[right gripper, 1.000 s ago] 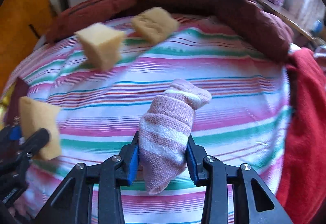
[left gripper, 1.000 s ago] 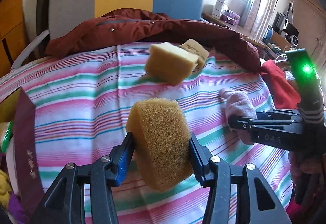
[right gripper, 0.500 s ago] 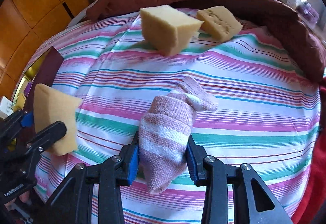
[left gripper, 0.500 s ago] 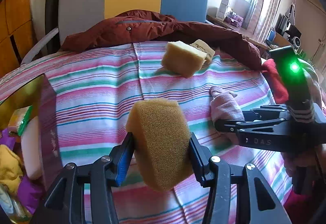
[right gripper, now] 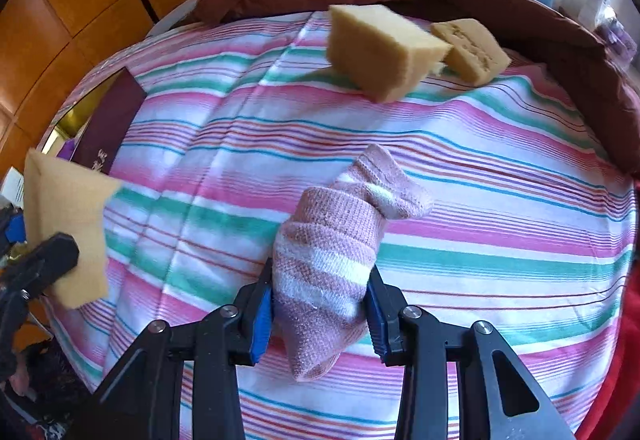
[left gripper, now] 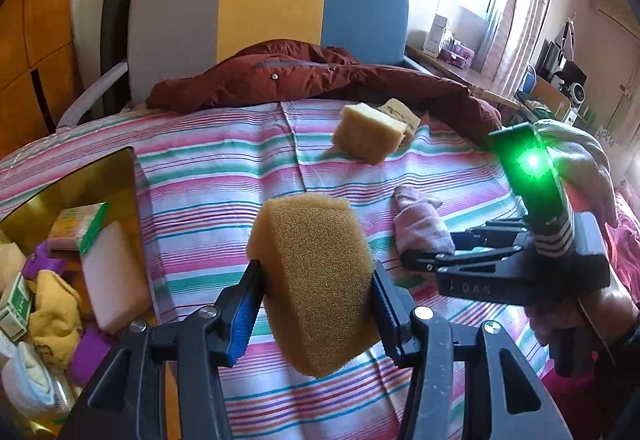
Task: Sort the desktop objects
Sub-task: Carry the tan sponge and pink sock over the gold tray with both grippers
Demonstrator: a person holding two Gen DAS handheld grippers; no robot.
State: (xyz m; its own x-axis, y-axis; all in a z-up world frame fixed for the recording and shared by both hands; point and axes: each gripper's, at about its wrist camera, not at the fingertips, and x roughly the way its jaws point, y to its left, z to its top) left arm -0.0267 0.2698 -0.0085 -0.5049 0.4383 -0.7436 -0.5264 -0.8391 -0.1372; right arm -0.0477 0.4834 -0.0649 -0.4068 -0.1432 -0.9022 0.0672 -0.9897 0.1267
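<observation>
Sponge (left gripper: 316,280) sits clamped in the left gripper (left gripper: 316,304), long axis running up and away from the camera, above the striped sheet (left gripper: 224,176). At left, a gold-lined box (left gripper: 100,168) holds socks, small cartons and a pale block. In the right wrist view, the right gripper (right gripper: 320,304) pinches a rolled pink sock (right gripper: 336,252) — its toe points up and right.

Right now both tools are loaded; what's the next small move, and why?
Probably carry the left tool leftward over the gold-lined box and release the sponge: it is gripped clear of the striped sheet, and the box already holds sorted items.
</observation>
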